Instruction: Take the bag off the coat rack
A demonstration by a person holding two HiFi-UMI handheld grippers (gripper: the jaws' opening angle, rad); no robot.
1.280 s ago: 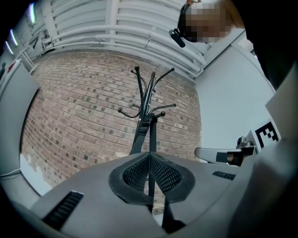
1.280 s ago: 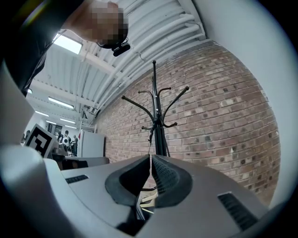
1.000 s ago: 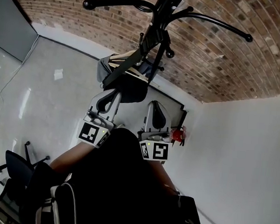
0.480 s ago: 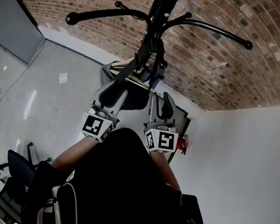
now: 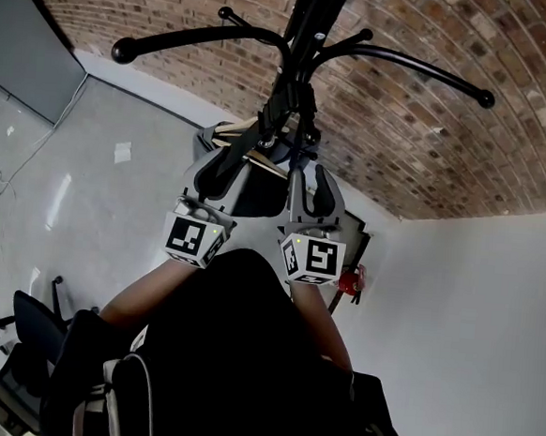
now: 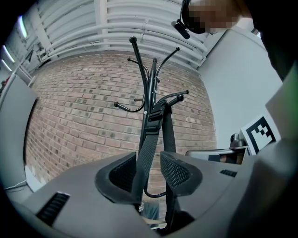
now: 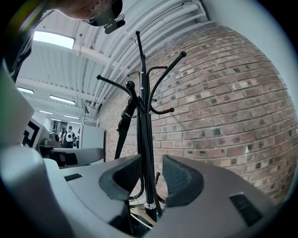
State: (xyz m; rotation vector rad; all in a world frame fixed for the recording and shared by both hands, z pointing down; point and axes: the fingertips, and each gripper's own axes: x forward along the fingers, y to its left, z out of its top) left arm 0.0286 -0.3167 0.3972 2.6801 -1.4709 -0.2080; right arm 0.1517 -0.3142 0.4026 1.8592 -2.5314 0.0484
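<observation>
A black coat rack (image 5: pixel 306 36) stands against the brick wall. A dark bag (image 5: pixel 259 191) with tan stripes hangs from it by a black strap (image 6: pixel 150 139). My left gripper (image 5: pixel 222 168) is raised at the bag's left side. Its jaws are opening, and the strap runs up between the pads (image 6: pixel 177 172) with a gap beside it. My right gripper (image 5: pixel 311 191) stands open on the bag's right. In the right gripper view the right gripper (image 7: pixel 150 179) frames the rack's pole (image 7: pixel 145 130) without touching it; the strap (image 7: pixel 125 125) hangs to the left.
The rack's curved hooks (image 5: pixel 126 50) reach out to both sides above the grippers. A red object (image 5: pixel 348 282) sits by the white wall. An office chair (image 5: pixel 29 334) is at lower left on the grey floor. A dark panel (image 5: pixel 23 42) is far left.
Both grippers have moved up and closer to the hanging bag and rack. Their jaws, narrow a second ago, now stand spread apart.
</observation>
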